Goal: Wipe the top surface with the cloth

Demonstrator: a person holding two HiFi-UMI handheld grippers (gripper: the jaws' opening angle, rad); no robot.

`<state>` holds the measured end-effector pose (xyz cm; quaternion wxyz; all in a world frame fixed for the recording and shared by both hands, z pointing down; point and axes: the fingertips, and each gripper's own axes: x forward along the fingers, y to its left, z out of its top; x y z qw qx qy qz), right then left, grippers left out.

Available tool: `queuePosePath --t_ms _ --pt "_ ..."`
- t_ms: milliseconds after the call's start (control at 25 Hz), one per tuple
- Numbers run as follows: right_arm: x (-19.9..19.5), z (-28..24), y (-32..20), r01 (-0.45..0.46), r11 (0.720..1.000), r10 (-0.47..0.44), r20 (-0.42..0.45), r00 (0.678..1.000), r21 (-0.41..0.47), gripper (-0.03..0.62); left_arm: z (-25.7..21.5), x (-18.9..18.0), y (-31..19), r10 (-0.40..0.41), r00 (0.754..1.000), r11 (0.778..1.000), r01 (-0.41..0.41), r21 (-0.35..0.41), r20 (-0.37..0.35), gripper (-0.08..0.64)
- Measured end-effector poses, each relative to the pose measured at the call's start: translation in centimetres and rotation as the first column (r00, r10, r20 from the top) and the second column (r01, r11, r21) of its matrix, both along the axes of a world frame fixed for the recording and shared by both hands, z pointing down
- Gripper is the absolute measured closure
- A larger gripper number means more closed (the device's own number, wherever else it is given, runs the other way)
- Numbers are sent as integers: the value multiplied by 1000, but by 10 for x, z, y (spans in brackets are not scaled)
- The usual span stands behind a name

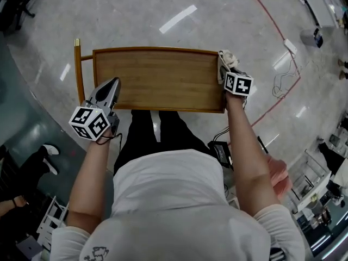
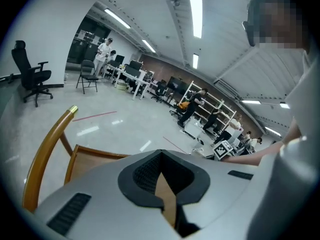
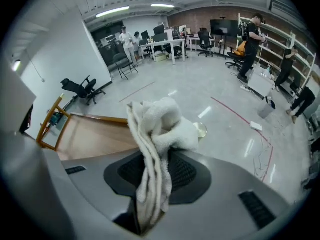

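Your right gripper (image 1: 229,69) clamps the cloth (image 3: 159,126), which bunches just ahead of its jaws, beside the top surface (image 1: 157,78). Your left gripper (image 2: 158,156) is closed on nothing. Wiping seems about to start: press down and sweep toward the left gripper.

cloth (image 1: 224,63) at top surface's (image 1: 157,80) right end, left gripper (image 1: 111,86) at left

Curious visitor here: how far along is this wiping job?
Done: the white terry cloth is picked up, clamped in the right tool. In hand: it is held at the right edge of the rimmed brown wooden top. Left: seemingly the whole wipe; no wiped trace shows. The left tool is shut, empty.
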<state>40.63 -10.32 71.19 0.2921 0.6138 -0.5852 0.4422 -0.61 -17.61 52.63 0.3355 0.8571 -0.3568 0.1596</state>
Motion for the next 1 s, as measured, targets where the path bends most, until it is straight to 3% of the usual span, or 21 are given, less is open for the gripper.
queuePosePath --t_ms 200,360,720,1000 --pt "4 9 0 -17 999 16 -26 1000 -34 480 8 -15 -1 -62 998 997 62 -35 4 554" --pt "-22 7 -12 7 999 -7 -11 1000 -42 480 14 -28 1 -80 997 994 82 -71 23 554" --pt "-145 11 -51 137 989 -134 53 990 -47 480 8 -67 -12 -92 996 993 92 -76 2 554" --pt "-271 14 -87 264 964 -259 107 960 -34 480 3 -118 -20 -94 995 990 91 -107 -28 554"
